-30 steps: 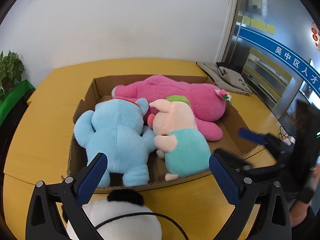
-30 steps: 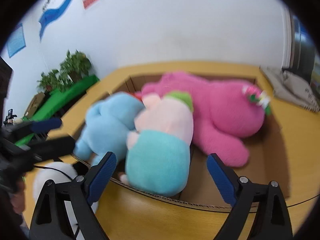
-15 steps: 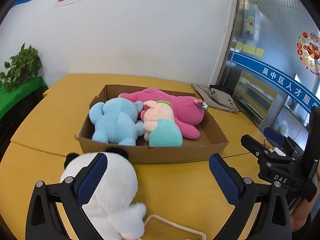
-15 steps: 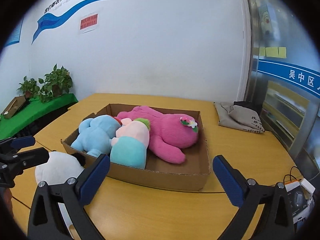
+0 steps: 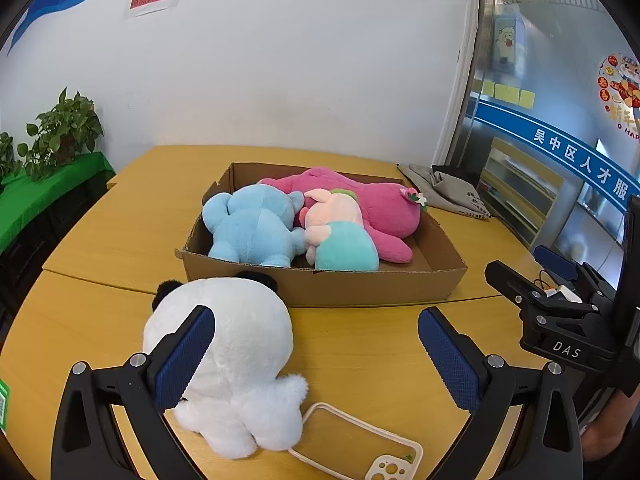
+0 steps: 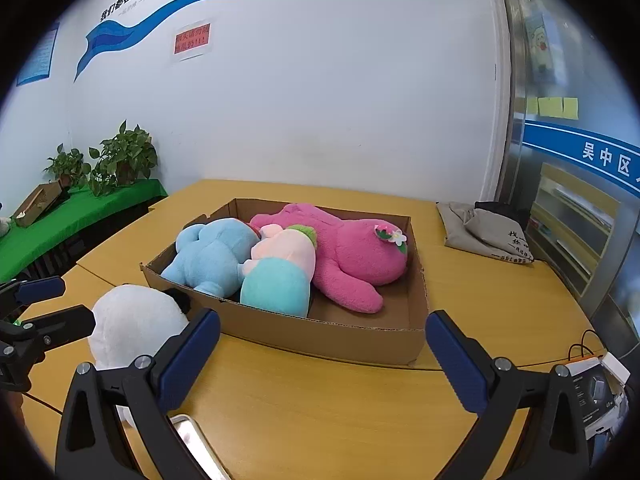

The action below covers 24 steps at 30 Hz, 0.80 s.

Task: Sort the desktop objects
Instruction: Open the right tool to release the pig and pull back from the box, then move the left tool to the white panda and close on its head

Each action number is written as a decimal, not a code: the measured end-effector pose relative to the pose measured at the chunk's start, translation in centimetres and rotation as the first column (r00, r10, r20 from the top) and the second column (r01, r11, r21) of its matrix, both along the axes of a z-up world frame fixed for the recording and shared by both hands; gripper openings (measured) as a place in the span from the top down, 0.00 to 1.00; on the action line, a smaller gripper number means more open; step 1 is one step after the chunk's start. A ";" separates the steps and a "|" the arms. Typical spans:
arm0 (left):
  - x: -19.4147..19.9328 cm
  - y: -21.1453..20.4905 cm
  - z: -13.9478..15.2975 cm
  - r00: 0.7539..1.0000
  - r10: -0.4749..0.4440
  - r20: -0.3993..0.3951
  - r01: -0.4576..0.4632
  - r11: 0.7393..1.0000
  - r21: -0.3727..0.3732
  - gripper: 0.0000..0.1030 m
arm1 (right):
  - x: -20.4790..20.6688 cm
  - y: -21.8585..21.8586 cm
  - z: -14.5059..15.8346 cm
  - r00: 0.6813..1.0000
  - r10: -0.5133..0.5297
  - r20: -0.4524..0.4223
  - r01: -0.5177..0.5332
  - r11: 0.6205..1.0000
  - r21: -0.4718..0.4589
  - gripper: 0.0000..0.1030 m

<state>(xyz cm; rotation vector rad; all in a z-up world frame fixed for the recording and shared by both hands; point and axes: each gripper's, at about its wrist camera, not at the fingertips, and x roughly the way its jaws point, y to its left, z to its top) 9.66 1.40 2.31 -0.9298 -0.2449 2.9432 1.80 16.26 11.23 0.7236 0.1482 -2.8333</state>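
Note:
A cardboard box [image 5: 360, 284] [image 6: 320, 336] on the yellow table holds a blue plush [image 5: 252, 232] [image 6: 212, 252], a pink plush [image 5: 372, 204] [image 6: 352, 252] and a pink-and-teal plush [image 5: 340, 236] [image 6: 280, 276]. A white panda plush [image 5: 236, 356] [image 6: 136, 324] lies on the table in front of the box, beside a clear phone case [image 5: 356, 440]. My left gripper [image 5: 316, 356] is open and empty, its left finger over the panda. My right gripper [image 6: 320, 360] is open and empty, short of the box.
A grey cloth bag [image 5: 444, 192] [image 6: 484, 232] lies at the far right of the table. A white charger and cables [image 6: 600, 364] sit at the right edge. Potted plants [image 6: 120, 160] stand on a green-covered shelf to the left. A shiny metal object [image 6: 192, 436] lies near my right gripper.
Both grippers have pulled back and up from the box, still open. The panda and the phone case have come fully into view; the toys in the box look smaller.

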 end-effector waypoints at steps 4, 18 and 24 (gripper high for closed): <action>-0.3 0.1 -0.2 1.000 -0.004 0.002 0.004 1.000 0.003 0.00 | -0.2 -0.3 -0.5 1.000 0.000 0.014 0.000 1.000 0.018 0.00; -1.9 -1.6 -2.2 0.998 0.005 0.059 -0.006 1.000 0.030 0.00 | -1.0 -1.0 -2.5 0.997 0.012 0.071 -0.013 1.000 0.014 0.00; -2.3 -2.0 -2.5 0.998 -0.001 0.068 -0.001 0.999 0.032 0.00 | -1.5 -1.1 -2.9 0.996 -0.002 0.085 0.002 1.000 0.009 0.00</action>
